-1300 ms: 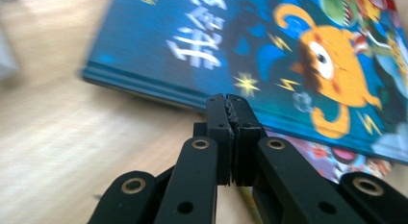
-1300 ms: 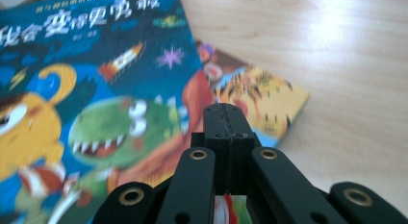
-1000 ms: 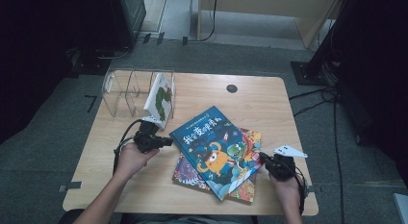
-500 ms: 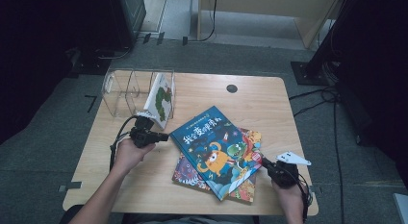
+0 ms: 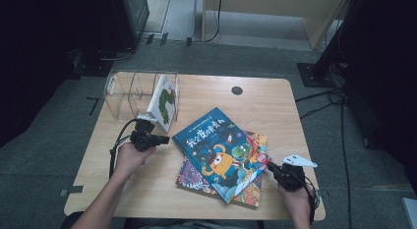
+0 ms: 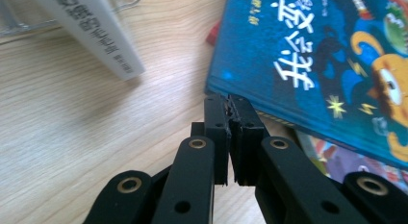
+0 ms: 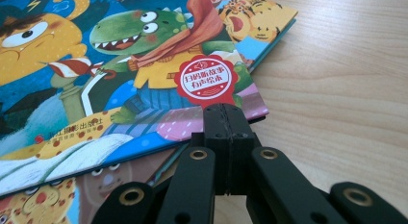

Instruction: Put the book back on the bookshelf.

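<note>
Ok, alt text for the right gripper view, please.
The right tongs, jaws shut and empty, point at the corner of a blue picture book with a green crocodile and a red sticker. It lies on other books on a wooden table.

Glossy-covered blue book (image 5: pixel 219 150) on smooth, matt wood-grain table (image 5: pixel 275 106)

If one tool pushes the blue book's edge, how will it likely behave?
The blue book looks like a stiff hardcover, so it should move as one piece. Its glossy cover rests on other books, so it probably slides easily and may pivot.
</note>
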